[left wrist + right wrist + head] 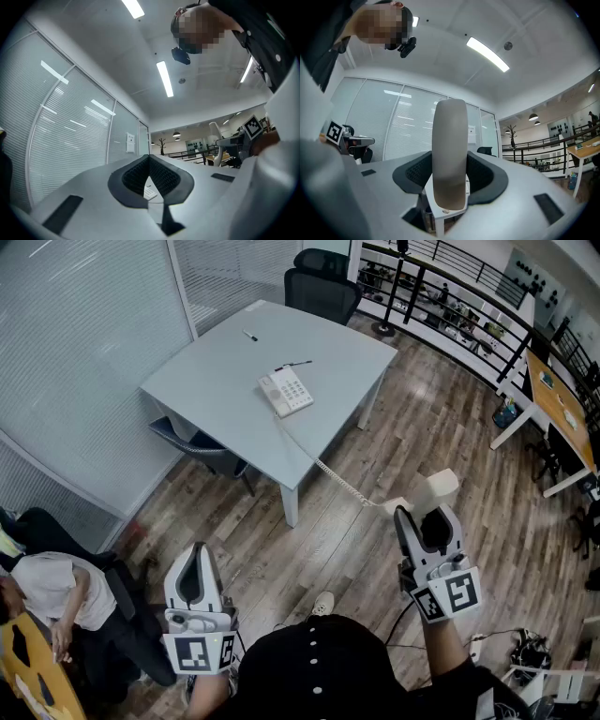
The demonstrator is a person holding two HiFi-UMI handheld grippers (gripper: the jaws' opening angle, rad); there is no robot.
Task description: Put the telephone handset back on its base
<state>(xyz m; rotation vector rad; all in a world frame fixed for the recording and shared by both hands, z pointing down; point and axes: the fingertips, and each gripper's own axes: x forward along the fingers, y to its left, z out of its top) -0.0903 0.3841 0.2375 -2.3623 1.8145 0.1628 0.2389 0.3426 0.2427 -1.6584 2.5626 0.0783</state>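
Observation:
A white telephone base (286, 390) with a keypad sits on the light grey table (216, 381), and its cradle holds nothing. A coiled cord (342, 482) runs off the table's near edge to the cream handset (433, 491). My right gripper (424, 519) is shut on the handset, well short of the table. In the right gripper view the handset (450, 150) stands upright between the dark pads (485, 176). My left gripper (194, 570) hangs at lower left, shut and holding nothing. Through the gap behind its closed tips (149, 158) the base (150, 191) shows small.
A pen (250, 335) lies on the table's far side. A chair (197, 444) is tucked under its left edge, and two black office chairs (323, 282) stand beyond it. A seated person (56, 592) is at lower left. Wooden desks (561, 409) and a railing (450, 296) are at right.

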